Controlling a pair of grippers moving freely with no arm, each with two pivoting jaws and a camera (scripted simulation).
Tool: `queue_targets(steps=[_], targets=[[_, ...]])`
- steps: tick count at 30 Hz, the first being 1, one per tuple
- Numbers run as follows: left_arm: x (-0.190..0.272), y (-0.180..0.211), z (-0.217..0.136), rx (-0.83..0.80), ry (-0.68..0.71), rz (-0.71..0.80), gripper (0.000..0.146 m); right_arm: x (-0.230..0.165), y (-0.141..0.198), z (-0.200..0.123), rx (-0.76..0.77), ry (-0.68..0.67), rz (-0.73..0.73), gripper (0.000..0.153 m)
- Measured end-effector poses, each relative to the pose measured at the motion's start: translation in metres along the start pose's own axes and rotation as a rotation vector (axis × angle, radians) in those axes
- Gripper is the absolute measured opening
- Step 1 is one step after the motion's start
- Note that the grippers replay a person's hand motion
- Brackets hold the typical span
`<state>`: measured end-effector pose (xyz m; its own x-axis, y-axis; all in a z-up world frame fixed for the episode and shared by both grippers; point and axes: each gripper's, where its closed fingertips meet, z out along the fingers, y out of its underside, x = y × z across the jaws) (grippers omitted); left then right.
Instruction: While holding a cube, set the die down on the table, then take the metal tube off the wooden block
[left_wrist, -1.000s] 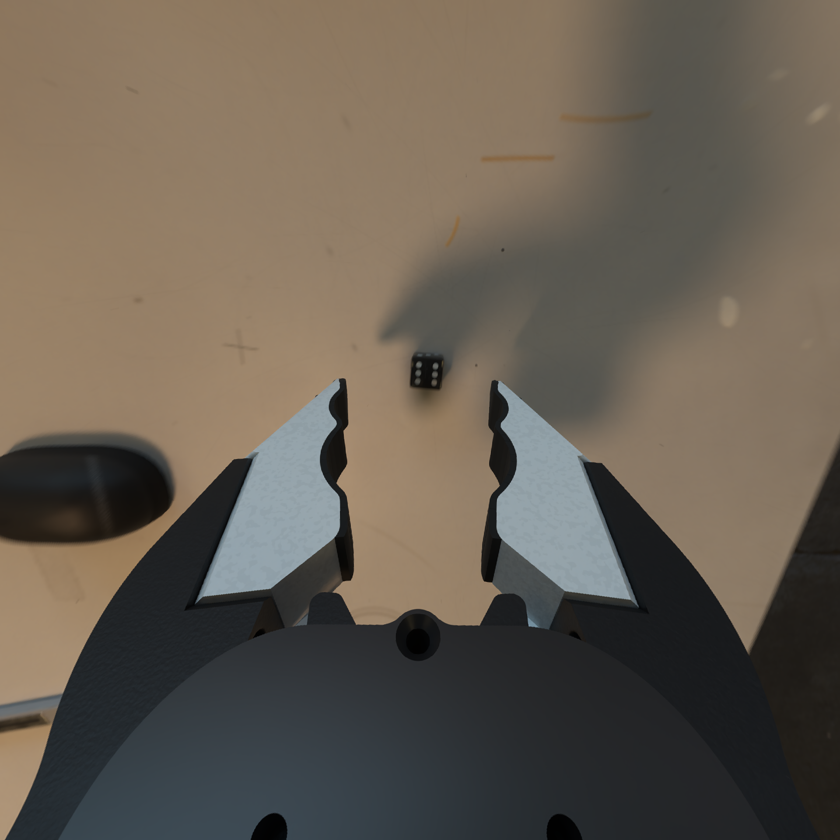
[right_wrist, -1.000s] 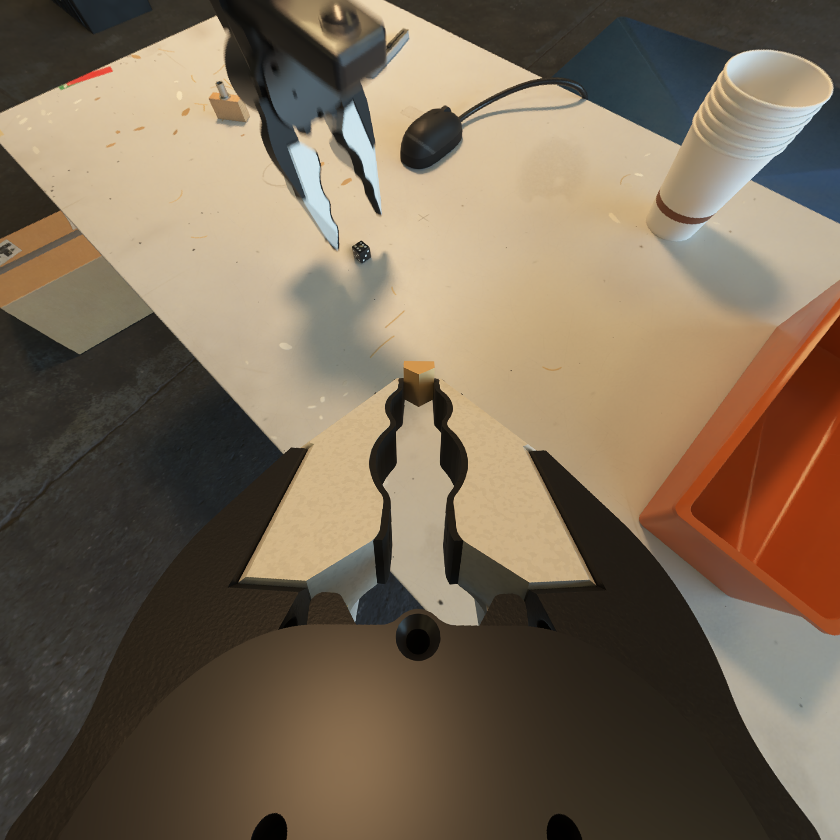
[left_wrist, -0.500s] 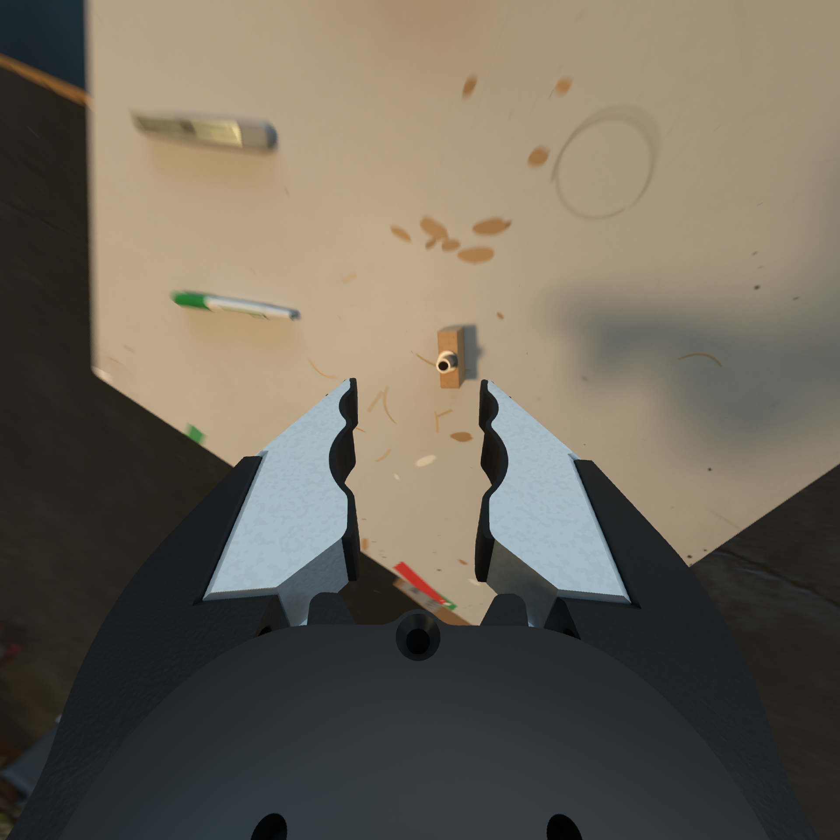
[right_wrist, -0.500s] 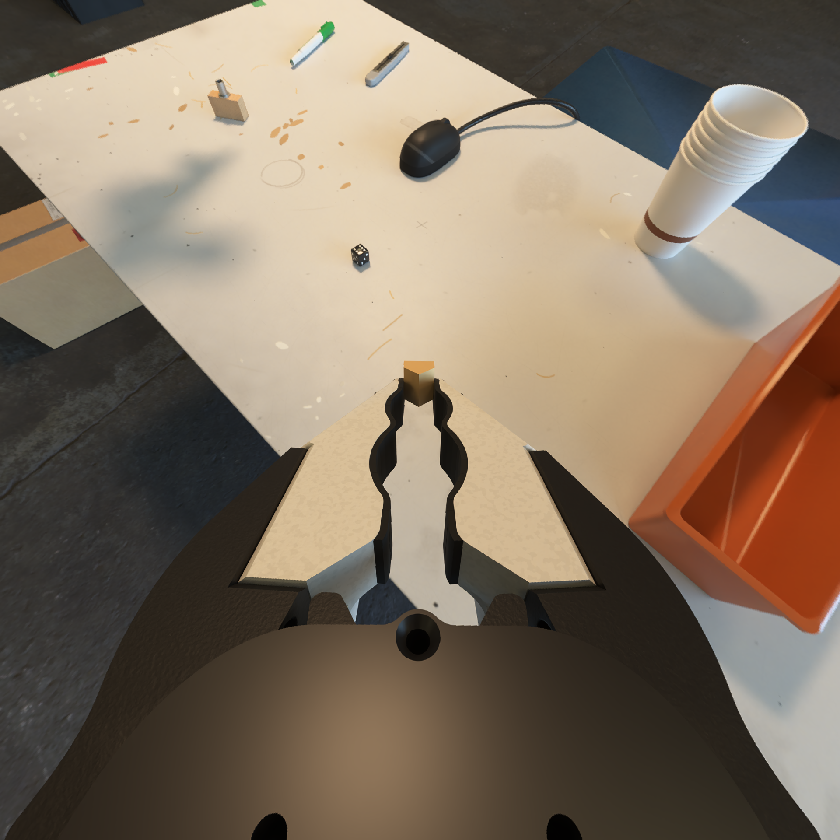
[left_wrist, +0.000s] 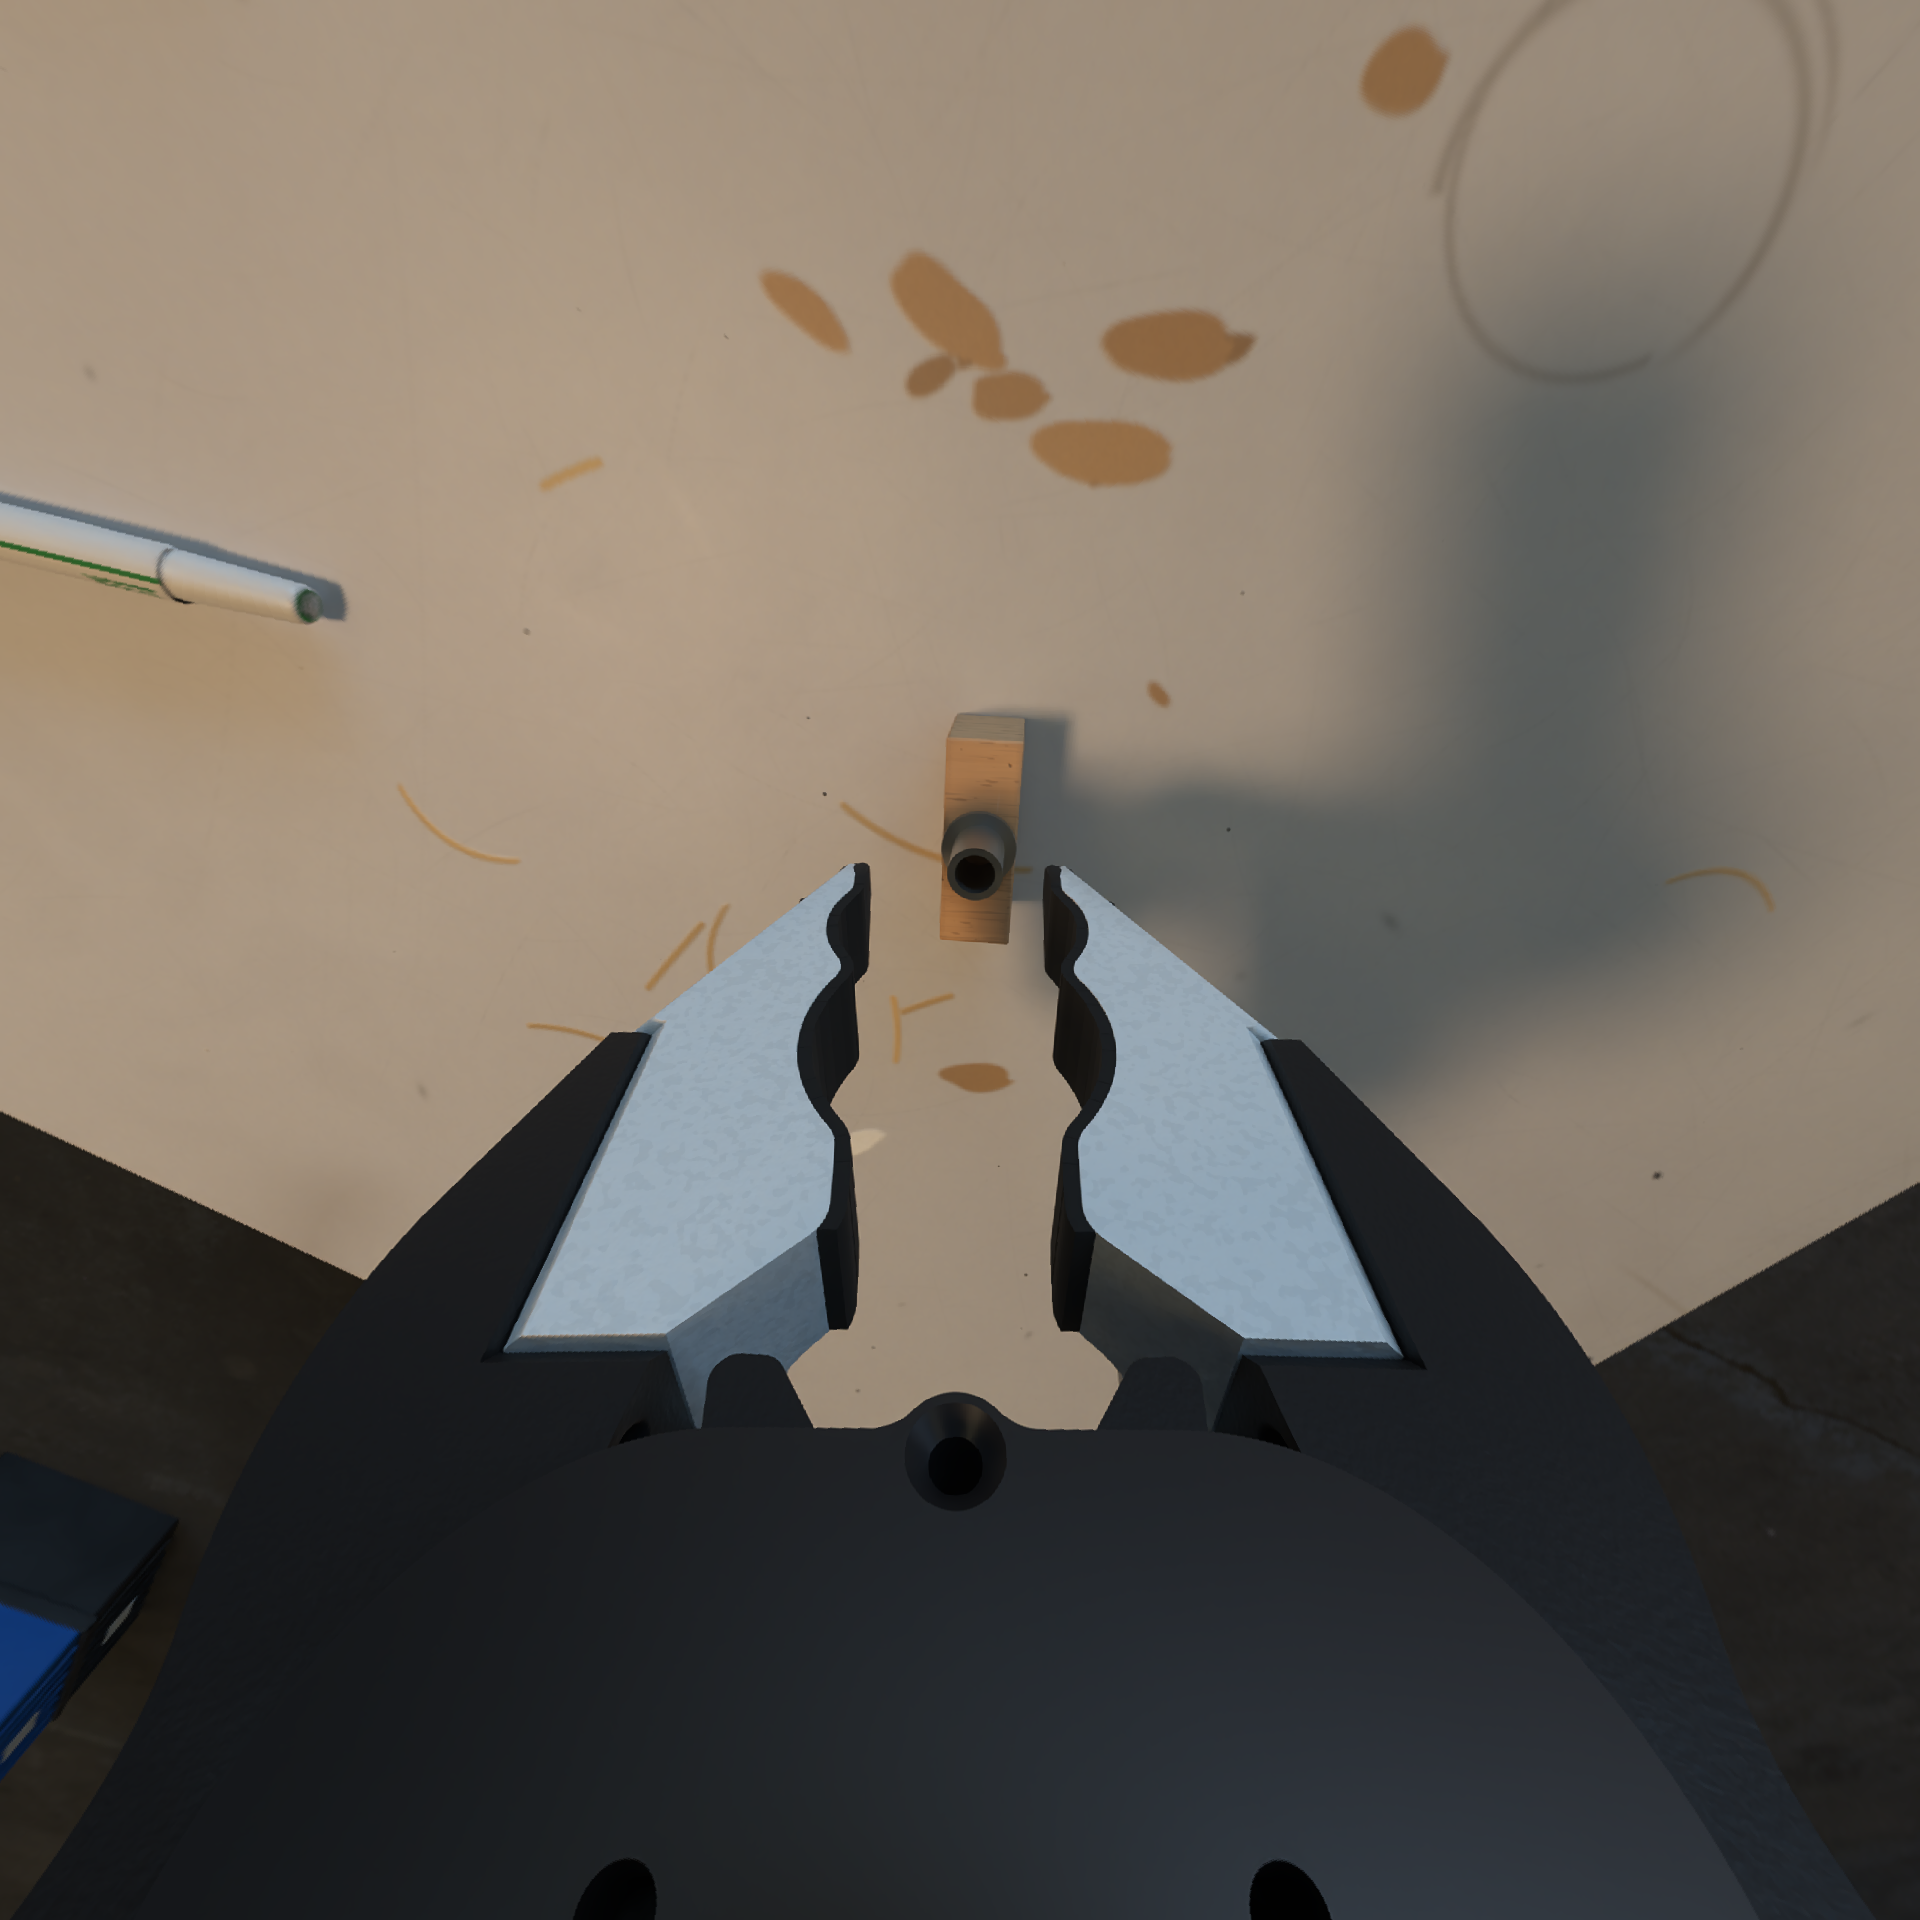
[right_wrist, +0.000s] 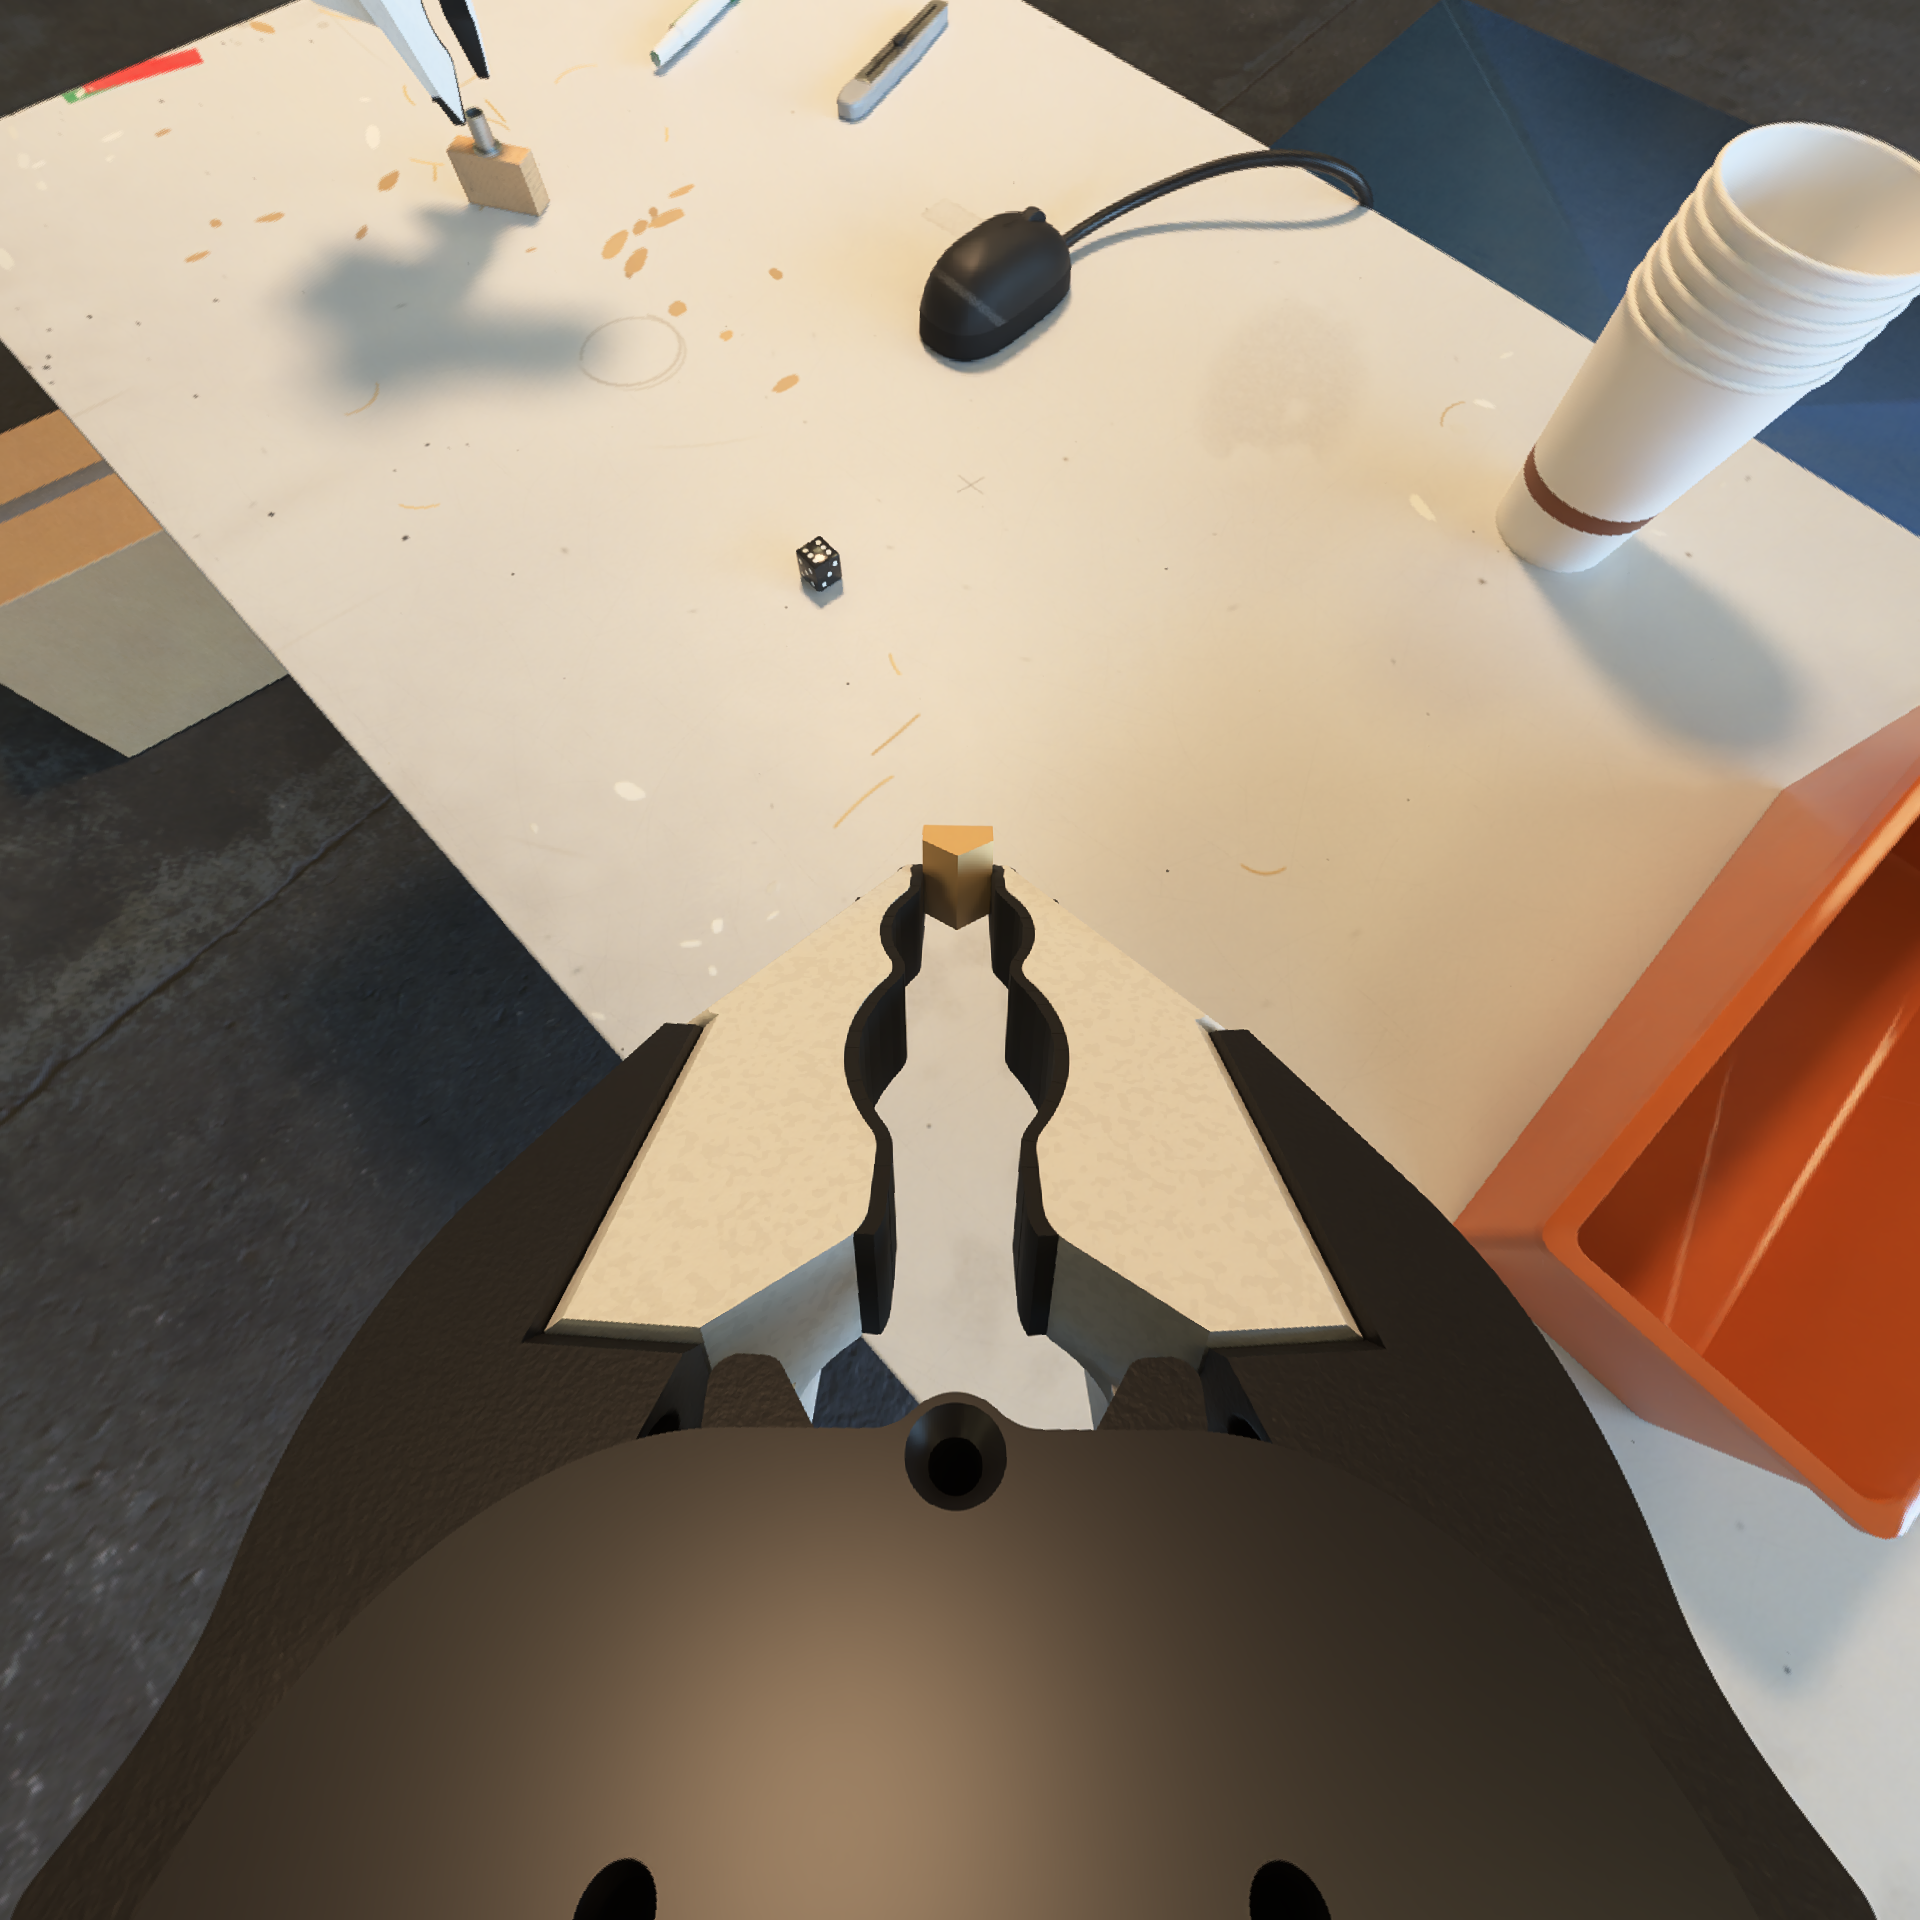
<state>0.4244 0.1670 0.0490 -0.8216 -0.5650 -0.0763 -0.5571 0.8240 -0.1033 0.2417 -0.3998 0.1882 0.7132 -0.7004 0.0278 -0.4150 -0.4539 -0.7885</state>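
While above the metal tube (left_wrist: 975, 871), left tool (left_wrist: 956, 878) spread wide.

A small black white-pipped die (right_wrist: 819, 564) rests mid-frame on the table; upper left, a short grey metal tube (right_wrist: 480, 130) stands upright in a pale wooden block (right_wrist: 499, 177); a tan cube (right_wrist: 957, 873) sits pinched centre-frame.

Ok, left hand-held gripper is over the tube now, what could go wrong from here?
The left hand-held gripper is open, looking down on the metal tube, which sits slightly right of centre: one finger may strike it first and tip the small wooden block. Nothing holds that block, so it may lift with the tube. The right hand-held gripper grips the cube only at its fingertips; a jolt could drop it.
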Motion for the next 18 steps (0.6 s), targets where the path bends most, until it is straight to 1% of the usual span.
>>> queue_targets(steps=[6, 9, 12, 15, 17, 18], targets=[[0.002, 0.008, 0.012, -0.079, 0.004, 0.02, 0.025, 0.001, 0.005, 0.0, -0.007, 0.001, 0.005, 0.011], [0.002, 0.009, 0.013, -0.076, -0.003, 0.03, 0.01, 0.002, 0.006, -0.002, -0.003, 0.0, 0.006, 0.011], [0.002, 0.006, 0.012, -0.049, -0.015, 0.03, 0.01, 0.003, 0.008, -0.003, 0.004, -0.001, 0.013, 0.011], [-0.002, 0.004, -0.006, -0.022, -0.032, 0.027, 0.01, 0.003, 0.01, -0.006, 0.007, 0.0, 0.016, 0.011], [-0.008, 0.003, -0.035, -0.012, -0.07, 0.033, 0.01, 0.003, 0.012, -0.009, 0.003, 0.007, 0.017, 0.011], [-0.012, 0.001, -0.055, -0.009, -0.102, 0.045, 0.01, 0.004, 0.013, -0.011, -0.001, 0.011, 0.017, 0.011]])
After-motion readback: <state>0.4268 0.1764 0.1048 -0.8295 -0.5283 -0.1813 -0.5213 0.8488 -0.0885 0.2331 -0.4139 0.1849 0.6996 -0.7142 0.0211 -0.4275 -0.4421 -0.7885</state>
